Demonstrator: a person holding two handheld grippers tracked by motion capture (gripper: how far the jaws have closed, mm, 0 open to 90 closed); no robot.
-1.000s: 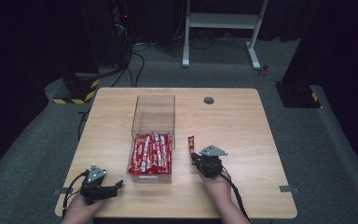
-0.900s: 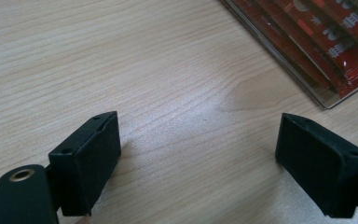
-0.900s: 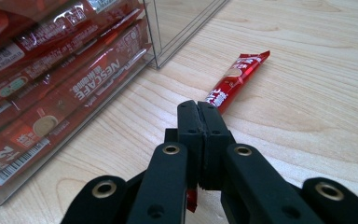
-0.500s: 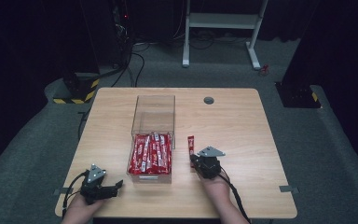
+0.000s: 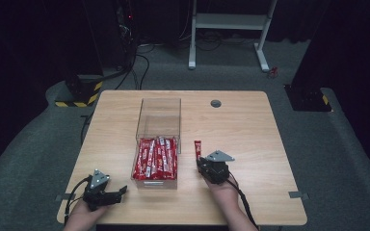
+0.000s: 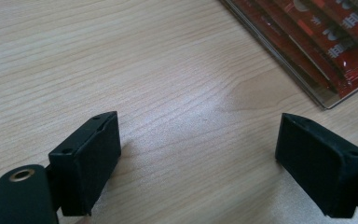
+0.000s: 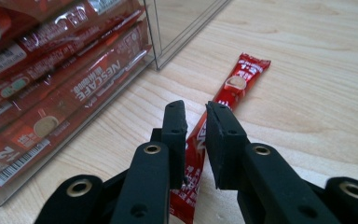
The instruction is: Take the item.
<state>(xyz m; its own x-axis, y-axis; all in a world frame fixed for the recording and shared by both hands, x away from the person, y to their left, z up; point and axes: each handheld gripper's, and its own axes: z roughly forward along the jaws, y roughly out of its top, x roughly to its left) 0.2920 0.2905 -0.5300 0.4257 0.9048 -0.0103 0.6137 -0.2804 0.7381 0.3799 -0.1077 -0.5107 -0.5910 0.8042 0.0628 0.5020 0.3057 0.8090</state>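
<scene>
A single red coffee sachet (image 5: 198, 148) lies flat on the wooden table, to the right of a clear plastic box (image 5: 158, 120). The box's near half holds several of the same sachets (image 5: 155, 159). My right gripper (image 5: 201, 161) rests low over the near end of the loose sachet (image 7: 235, 81). Its jaws have just been opening and now stand a little apart (image 7: 196, 112), with the sachet on the table between them and the pads off it. My left gripper (image 5: 120, 191) sits near the table's front left corner, open wide (image 6: 198, 135) over bare wood, with the box corner (image 6: 326, 100) beyond it.
A round cable hole (image 5: 216, 103) sits at the back of the table (image 5: 250, 125). Grey tape marks (image 5: 295, 195) are on the floor by the front edge. A white desk frame (image 5: 231, 21) and dark equipment stand behind the table.
</scene>
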